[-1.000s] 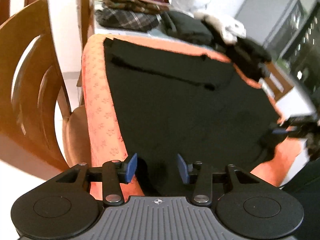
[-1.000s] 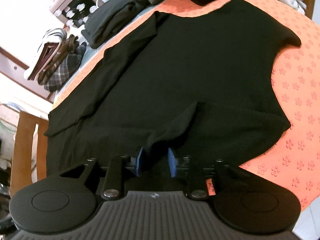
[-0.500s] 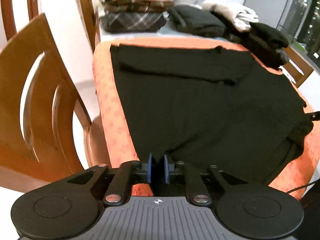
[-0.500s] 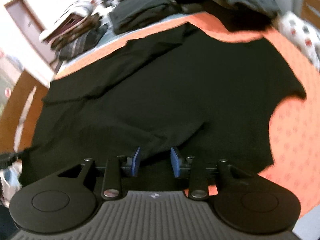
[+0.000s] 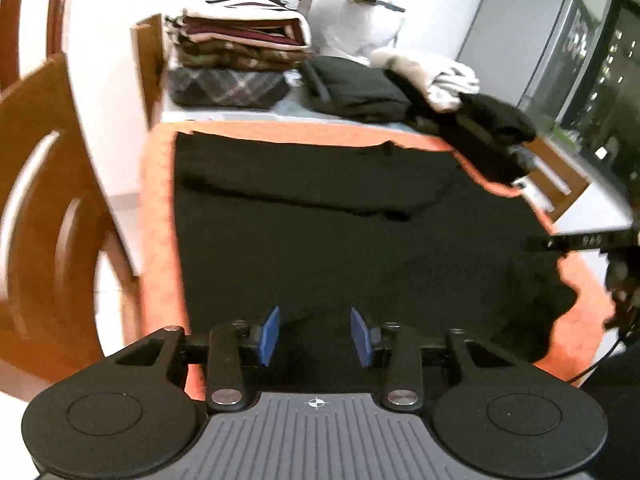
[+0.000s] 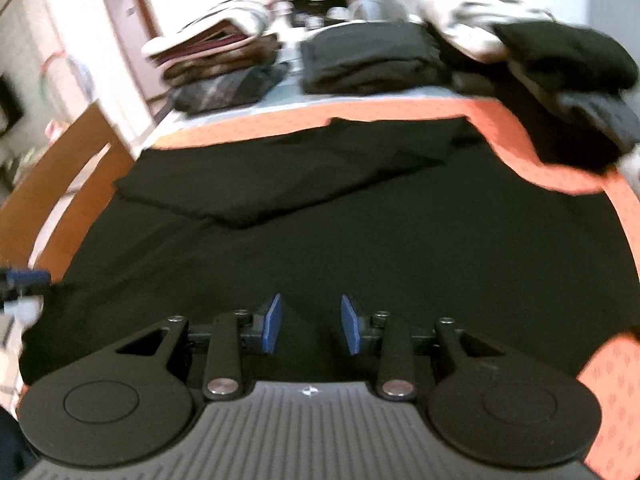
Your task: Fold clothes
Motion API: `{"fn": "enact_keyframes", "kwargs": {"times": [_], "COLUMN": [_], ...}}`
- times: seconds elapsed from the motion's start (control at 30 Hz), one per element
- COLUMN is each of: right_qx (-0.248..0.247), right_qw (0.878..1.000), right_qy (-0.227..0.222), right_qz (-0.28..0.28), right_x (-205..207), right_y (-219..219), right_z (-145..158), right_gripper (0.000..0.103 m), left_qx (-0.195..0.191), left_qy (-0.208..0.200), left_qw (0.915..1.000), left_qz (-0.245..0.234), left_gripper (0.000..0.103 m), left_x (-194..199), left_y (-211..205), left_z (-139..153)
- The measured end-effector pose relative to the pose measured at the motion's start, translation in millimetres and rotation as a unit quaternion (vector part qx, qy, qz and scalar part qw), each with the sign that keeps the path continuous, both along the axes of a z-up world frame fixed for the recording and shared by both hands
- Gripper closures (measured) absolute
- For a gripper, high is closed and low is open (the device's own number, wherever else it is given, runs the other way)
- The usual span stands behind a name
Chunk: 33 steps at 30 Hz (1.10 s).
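1. We judge the fold partly made: the black garment (image 5: 340, 240) lies spread on the orange cloth (image 5: 158, 208), its far strip (image 6: 280, 172) turned over itself. The near edge lies flat; a folded stack (image 5: 236, 60) sits beyond.
2. Our left gripper (image 5: 315, 336) and right gripper (image 6: 309, 329) hang above that near edge, jaws apart, holding nothing.

- The tabletop (image 5: 224, 114) carries an orange patterned cloth (image 5: 160, 216) spread across its near part.
- A black garment (image 5: 340, 240) lies flat on the cloth, directly ahead of each hand-held gripper, one sleeve folded across its far side.
- Beyond it, ahead and left, stands a stack of folded clothes (image 5: 236, 60).
- A folded black piece (image 5: 356, 86) lies beside the stack.
- Ahead and right, a loose heap of dark and white clothes (image 5: 472, 108) overlaps the cloth's edge.
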State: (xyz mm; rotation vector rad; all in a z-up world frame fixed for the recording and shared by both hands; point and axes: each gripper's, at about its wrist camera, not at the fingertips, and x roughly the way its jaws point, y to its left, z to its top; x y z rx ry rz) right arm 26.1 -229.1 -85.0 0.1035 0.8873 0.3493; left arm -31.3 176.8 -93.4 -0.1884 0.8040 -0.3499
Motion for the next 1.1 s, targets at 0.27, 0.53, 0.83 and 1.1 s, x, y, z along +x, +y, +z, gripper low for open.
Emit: {"fn": "enact_keyframes", "kwargs": {"times": [0.27,0.53,0.83,1.1], "right_qx": [0.093,0.274,0.388,0.434], "right_qw": [0.986,0.928,0.88,0.852], "right_qy": [0.057,0.117,0.146,0.096], "right_qz": [-0.126,-0.222,-0.231,-0.276], "right_x": [-30.8,-47.2,-28.6,-20.3], "right_y": [-70.3,-102.3,-106.2,-120.2], "right_z": [-10.6,-61.5,-96.0,-95.3], "right_gripper": [0.065,0.065,0.096,0.091], "left_qx": [-0.105,-0.111,-0.14,-0.156], "left_qy": [0.018,0.084,0.073,0.07], "left_qw": [0.9924,0.9813,0.98,0.984], "left_qz": [-0.062,-0.133,-0.121,-0.051], "left_gripper": [0.048,0.05,0.098,0.097], "left_x": [67.4,123.5,125.0,126.0], "left_y": [-61.0,-116.5,-115.0,-100.9], "left_z": [-3.8,-39.3,-38.0,-43.3]}}
